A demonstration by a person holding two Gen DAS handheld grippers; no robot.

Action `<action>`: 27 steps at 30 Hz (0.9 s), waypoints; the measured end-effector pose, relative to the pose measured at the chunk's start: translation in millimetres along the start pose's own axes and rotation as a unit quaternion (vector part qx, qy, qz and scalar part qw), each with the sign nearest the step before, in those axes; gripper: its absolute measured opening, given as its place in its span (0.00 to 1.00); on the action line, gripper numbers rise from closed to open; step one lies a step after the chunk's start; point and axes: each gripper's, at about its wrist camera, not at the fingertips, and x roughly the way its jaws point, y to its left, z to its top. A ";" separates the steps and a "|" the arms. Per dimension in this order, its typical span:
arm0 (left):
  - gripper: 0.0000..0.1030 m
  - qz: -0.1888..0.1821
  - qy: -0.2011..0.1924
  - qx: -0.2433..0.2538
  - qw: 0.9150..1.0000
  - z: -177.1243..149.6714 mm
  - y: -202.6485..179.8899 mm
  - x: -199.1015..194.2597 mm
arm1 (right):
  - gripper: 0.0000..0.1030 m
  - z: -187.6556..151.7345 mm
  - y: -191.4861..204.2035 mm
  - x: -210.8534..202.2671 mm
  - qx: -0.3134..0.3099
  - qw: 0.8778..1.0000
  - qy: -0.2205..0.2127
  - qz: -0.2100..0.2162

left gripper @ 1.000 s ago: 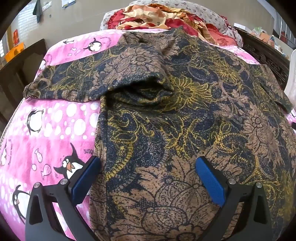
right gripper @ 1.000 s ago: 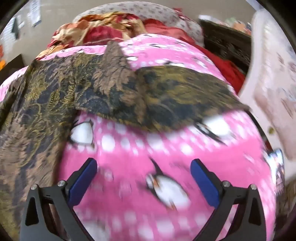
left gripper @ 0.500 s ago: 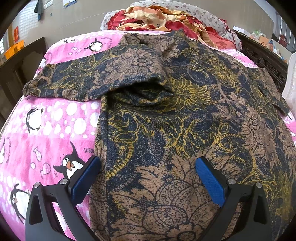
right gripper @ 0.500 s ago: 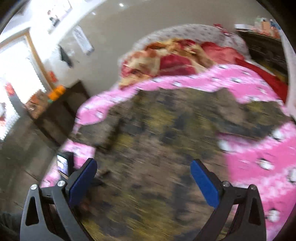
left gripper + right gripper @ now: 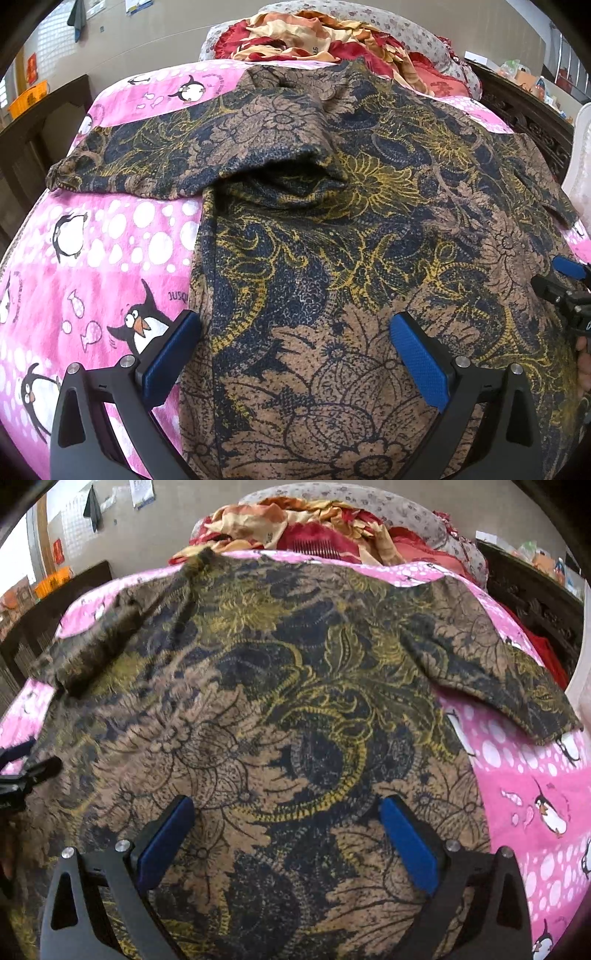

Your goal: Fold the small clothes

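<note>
A dark blue, brown and yellow floral shirt (image 5: 351,229) lies spread on a pink penguin blanket (image 5: 92,266). Its left sleeve (image 5: 155,162) stretches out to the left, partly folded over the body. In the right wrist view the same shirt (image 5: 280,738) fills the middle, its right sleeve (image 5: 495,679) lying out on the pink blanket (image 5: 535,786). My left gripper (image 5: 295,350) hovers open over the shirt's lower left edge. My right gripper (image 5: 286,838) hangs open over the lower body of the shirt; its tip (image 5: 569,288) shows at the right edge of the left view. Nothing sits between either pair of fingers.
A heap of red and orange bedding (image 5: 332,40) lies against a flowered pillow (image 5: 417,40) at the head of the bed. A dark carved wooden frame (image 5: 532,122) runs along the right. Dark furniture (image 5: 26,147) stands at the left. The left gripper's tip (image 5: 22,771) shows at the left edge.
My right gripper has swung left from over the bare pink blanket to over the shirt's body, and now appears at the right edge of the left wrist view. The left gripper has barely moved.
</note>
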 end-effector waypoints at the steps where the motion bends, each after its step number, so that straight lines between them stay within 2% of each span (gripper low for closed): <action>1: 0.86 0.002 0.001 0.001 1.000 0.7 -0.7 0.7 | 1.00 -0.3 4.2 0.5 -0.008 1.000 0.002 -0.010; 8: 0.86 0.018 0.006 0.011 1.000 3.3 -6.9 3.4 | 1.00 2.7 16.5 1.5 -0.022 0.999 0.009 -0.042; 22: 0.86 0.010 0.002 0.004 1.000 4.7 -4.3 3.1 | 1.00 3.1 11.3 5.8 -0.019 0.999 0.013 -0.042; 27: 0.86 0.005 -0.001 0.000 1.000 2.7 -1.3 0.9 | 1.00 -9.3 -2.2 -11.0 -0.006 0.999 0.002 -0.043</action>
